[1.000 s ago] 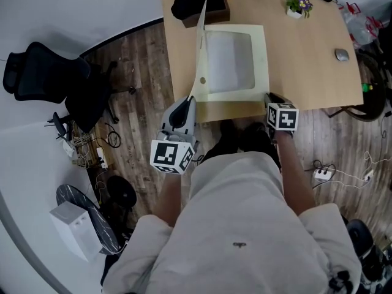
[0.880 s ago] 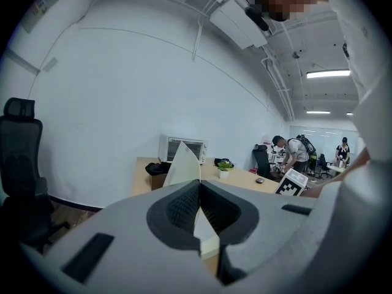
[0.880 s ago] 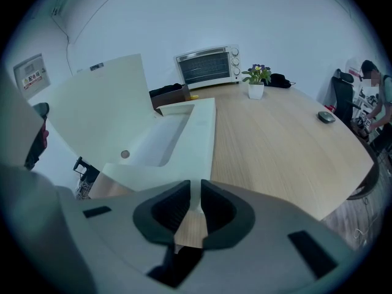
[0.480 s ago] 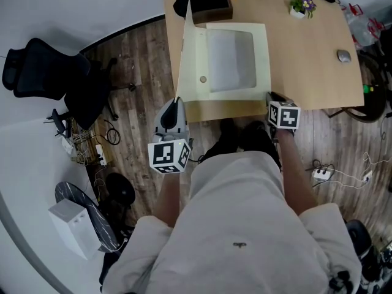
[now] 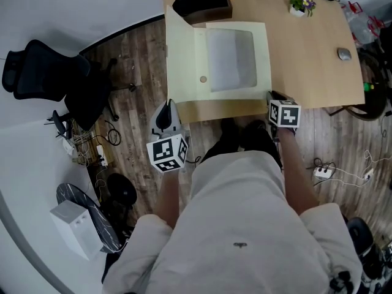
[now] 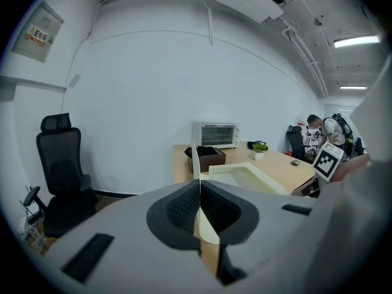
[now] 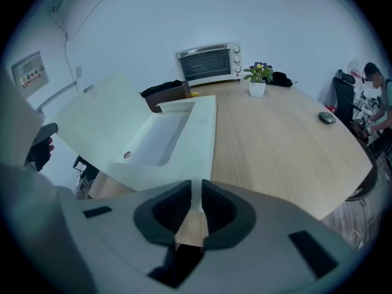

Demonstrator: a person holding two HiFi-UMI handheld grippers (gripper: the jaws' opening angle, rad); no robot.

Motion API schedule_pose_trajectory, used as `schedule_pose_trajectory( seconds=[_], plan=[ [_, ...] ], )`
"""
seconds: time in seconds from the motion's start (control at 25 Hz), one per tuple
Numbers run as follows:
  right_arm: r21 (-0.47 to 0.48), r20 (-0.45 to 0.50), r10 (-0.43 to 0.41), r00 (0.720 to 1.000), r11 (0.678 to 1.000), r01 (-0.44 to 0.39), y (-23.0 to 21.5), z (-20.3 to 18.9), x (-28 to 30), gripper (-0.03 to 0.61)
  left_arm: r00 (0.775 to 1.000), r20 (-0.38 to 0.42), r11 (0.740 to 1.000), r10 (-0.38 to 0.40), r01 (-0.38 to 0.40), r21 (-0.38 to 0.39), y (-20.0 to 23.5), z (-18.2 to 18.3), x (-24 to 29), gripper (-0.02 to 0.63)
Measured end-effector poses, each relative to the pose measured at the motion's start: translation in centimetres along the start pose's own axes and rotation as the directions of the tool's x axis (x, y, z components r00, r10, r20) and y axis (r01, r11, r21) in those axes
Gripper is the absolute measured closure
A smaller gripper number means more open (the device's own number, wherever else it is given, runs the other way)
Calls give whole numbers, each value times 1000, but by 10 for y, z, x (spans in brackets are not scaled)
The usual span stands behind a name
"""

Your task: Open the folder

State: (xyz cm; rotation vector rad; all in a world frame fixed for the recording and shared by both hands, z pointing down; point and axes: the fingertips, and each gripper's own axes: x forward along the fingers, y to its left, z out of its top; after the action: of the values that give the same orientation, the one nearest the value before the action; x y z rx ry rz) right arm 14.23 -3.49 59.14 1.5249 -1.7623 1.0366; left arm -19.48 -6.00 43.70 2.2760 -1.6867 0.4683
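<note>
A cream folder (image 5: 261,54) lies at the near edge of the wooden table (image 5: 306,60), its inner grey sheet (image 5: 229,57) showing. Its cover (image 5: 182,60) is swung out to the left past the table's edge. My left gripper (image 5: 166,106) is shut on the cover's near corner; in the left gripper view the thin cover (image 6: 195,161) runs edge-on between the pads of the left gripper (image 6: 199,210). My right gripper (image 5: 270,95) pins the folder's near right corner, and its jaws have just closed a little further. In the right gripper view that corner (image 7: 197,192) sits between the pads of the right gripper (image 7: 195,210).
A brown box with black cloth (image 5: 202,2) stands behind the folder. A small flower pot (image 5: 300,3) and a mouse (image 5: 342,54) are on the right of the table. A toaster oven (image 6: 214,135) is at the back. An office chair (image 5: 43,72) and cables lie left on the floor.
The cover has swung from upright down to the left, well open. My left gripper has moved left and nearer with it. The right gripper has stayed put.
</note>
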Motion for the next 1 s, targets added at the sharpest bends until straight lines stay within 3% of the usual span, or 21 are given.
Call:
schedule_pose_trajectory(
  seconds=[0.44, 1.0],
  plan=[
    [-19, 7, 2, 1000, 1000, -2, 0, 1, -1, 532, 986, -69, 988, 151, -151, 15, 52, -27, 8, 609],
    [-85, 35, 22, 999, 996, -19, -1, 0, -1, 531, 951, -138, 960, 277, -278, 10, 93, -62, 21, 607]
  ],
)
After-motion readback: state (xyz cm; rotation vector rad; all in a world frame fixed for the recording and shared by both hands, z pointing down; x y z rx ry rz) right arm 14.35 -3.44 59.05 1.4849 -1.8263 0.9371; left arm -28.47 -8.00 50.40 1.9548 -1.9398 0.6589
